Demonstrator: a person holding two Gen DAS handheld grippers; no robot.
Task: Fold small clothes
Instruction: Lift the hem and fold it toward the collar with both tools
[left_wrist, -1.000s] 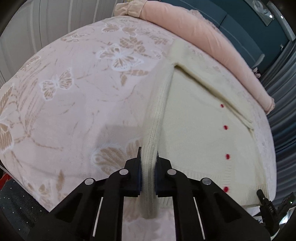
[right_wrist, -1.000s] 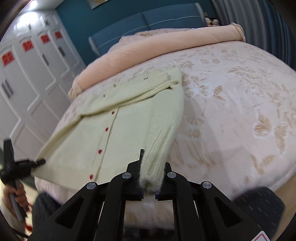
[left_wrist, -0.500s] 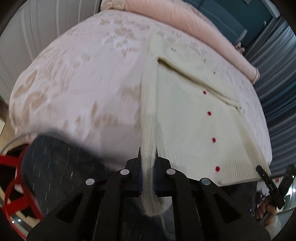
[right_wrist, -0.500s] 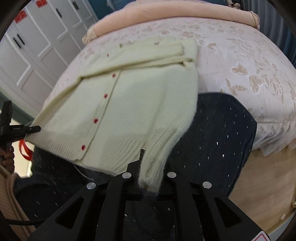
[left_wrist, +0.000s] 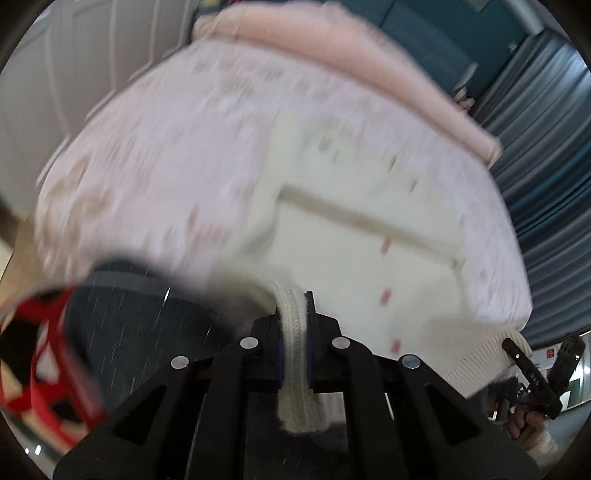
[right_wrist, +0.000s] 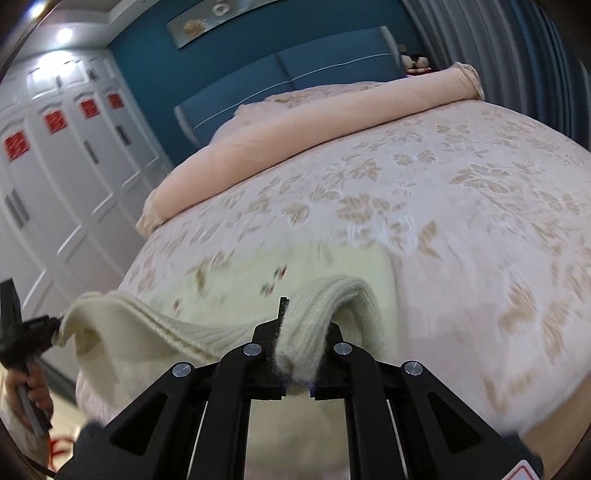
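A cream knit cardigan (left_wrist: 354, 236) with red buttons lies on the bed, its hem end lifted. My left gripper (left_wrist: 294, 325) is shut on its ribbed left corner, which hangs through the jaws. My right gripper (right_wrist: 301, 334) is shut on the ribbed right corner (right_wrist: 325, 295), held above the garment. The cardigan (right_wrist: 236, 280) bows up between both grippers. The left gripper (right_wrist: 26, 332) also shows at the far left of the right wrist view, clamping the other corner. The left wrist view is blurred.
The bed (right_wrist: 461, 221) has a pink butterfly-print cover. A rolled peach quilt (right_wrist: 314, 122) lies at its head before a blue headboard (right_wrist: 295, 70). White wardrobes (right_wrist: 55, 155) stand at left. A red stool (left_wrist: 48, 369) and dark trousers (left_wrist: 147, 325) are near the bed's edge.
Both grippers have lifted the cardigan's lower end and swung it up and forward over the bed, toward the collar. The hem now bows up between them.
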